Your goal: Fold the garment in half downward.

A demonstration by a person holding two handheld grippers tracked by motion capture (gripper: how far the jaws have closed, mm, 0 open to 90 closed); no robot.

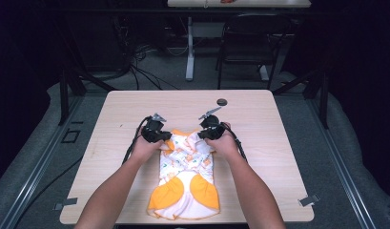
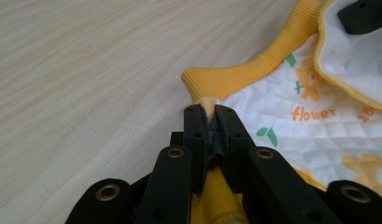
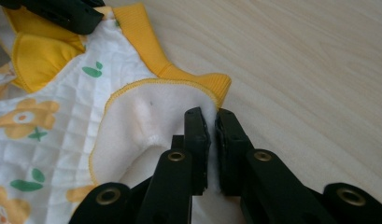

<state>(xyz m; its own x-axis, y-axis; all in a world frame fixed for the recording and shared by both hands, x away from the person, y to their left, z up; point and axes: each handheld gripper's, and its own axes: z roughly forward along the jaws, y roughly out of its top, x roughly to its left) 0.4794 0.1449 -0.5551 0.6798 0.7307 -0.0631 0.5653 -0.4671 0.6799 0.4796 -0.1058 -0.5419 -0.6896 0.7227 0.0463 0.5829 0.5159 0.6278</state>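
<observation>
A small white quilted garment point(image 1: 185, 176) with orange trim and a flower print lies on the wooden table point(image 1: 259, 143), orange sleeves toward the person. My left gripper point(image 1: 165, 139) sits at its far left corner. In the left gripper view my left gripper point(image 2: 208, 111) is shut on the orange ribbed edge point(image 2: 235, 77) of the garment point(image 2: 314, 126). My right gripper point(image 1: 203, 134) holds the far right corner. In the right gripper view my right gripper point(image 3: 210, 116) is shut on the white fleece lining point(image 3: 146, 116) beside the orange collar band point(image 3: 179, 70).
A small dark round disc point(image 1: 222, 101) lies near the table's far edge. Beyond the table stand a chair point(image 1: 247, 45) and a second table's leg point(image 1: 189, 47) with cables on the floor. Bare tabletop stretches left and right of the garment.
</observation>
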